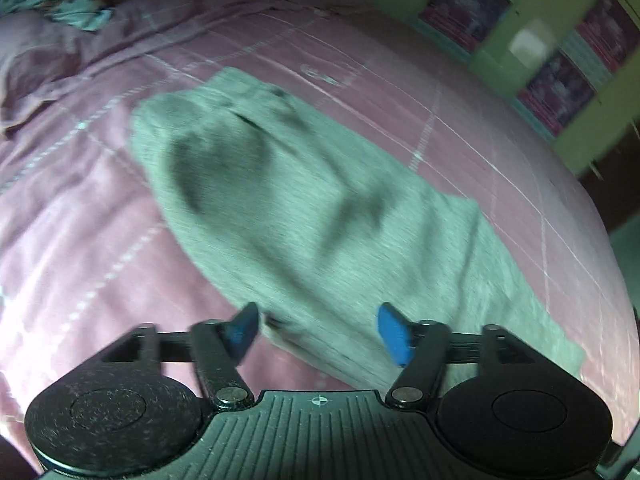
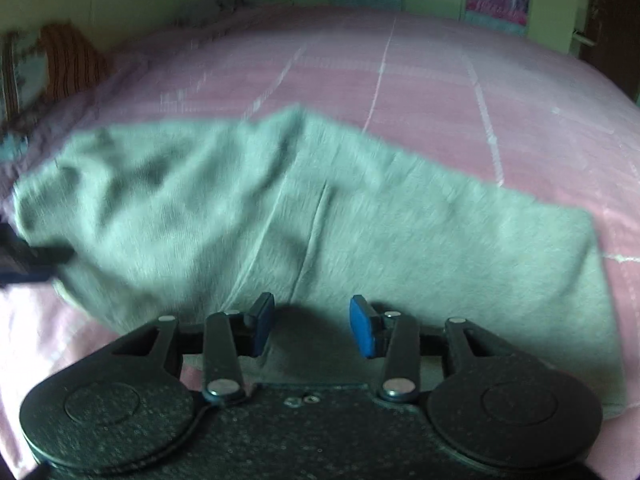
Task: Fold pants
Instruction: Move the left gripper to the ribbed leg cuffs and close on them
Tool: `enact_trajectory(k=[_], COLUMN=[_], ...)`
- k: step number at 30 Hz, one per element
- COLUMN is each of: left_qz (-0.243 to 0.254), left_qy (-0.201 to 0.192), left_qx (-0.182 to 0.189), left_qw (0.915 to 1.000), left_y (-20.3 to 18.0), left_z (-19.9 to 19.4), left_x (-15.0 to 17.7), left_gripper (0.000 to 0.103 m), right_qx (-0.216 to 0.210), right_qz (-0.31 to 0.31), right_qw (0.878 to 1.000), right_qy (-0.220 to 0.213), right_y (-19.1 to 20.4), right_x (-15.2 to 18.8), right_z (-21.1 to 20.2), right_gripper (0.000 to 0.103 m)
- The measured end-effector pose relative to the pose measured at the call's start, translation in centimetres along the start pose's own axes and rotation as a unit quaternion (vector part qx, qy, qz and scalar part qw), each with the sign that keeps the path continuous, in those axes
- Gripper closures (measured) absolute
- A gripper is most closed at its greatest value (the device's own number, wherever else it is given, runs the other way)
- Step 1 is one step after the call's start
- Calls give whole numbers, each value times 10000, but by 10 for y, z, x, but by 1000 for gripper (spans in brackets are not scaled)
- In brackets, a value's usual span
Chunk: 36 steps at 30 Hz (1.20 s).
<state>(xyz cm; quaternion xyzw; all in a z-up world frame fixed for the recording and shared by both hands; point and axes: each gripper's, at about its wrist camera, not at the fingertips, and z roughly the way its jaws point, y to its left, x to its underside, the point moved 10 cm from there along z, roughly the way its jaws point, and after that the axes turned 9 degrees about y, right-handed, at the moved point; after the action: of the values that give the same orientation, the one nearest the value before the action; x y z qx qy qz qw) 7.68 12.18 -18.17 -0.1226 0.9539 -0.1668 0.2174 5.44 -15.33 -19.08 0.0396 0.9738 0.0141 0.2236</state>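
Observation:
Grey pants (image 1: 304, 208) lie spread and wrinkled on a pink bedsheet (image 1: 80, 216). My left gripper (image 1: 318, 332) is open, its blue pads (image 1: 394, 334) hovering above the near edge of the pants, holding nothing. In the right wrist view the same pants (image 2: 360, 216) stretch across the bed (image 2: 400, 72). My right gripper (image 2: 312, 328) is open above the pants' near edge, empty. A dark object (image 2: 24, 256), perhaps the other gripper, touches the pants at the far left edge of the right wrist view.
A rumpled pink pillow or blanket (image 1: 36, 60) lies at the bed's far left. A green wall with framed pictures (image 1: 560, 76) stands beyond the bed. A striped cushion (image 2: 60, 60) sits at the left in the right wrist view.

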Motion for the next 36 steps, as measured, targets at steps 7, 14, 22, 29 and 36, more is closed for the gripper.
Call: enact_trajectory(k=[7,14,22,29,36], left_qz=[-841,-1504,-2070,-2298,-2591], left_qy=[78,159,-29,-206,-188], left_qx=[104,591,1151,1306,1560], left_qw=[9964,9867,9715,9642,9530], left_y=[50,68,69,68,73], left_z=[8,30,60,94,107], left_x=[-15,-23,-43,-70,-75], left_gripper=[34,34,34,57,83], right_qx=[-127,-185,-164,-110,-53], right_qz=[290,299,257,235,175], right_qw=[9994,9994,9995,9997,9998], right_qy=[-137,18,17,25,29], right_y=[0,4,4,3,5], right_x=[-10,-1,-1,-3,-3], right_z=[-14,0,2,3,4], right_gripper=[61,60,60,59,59])
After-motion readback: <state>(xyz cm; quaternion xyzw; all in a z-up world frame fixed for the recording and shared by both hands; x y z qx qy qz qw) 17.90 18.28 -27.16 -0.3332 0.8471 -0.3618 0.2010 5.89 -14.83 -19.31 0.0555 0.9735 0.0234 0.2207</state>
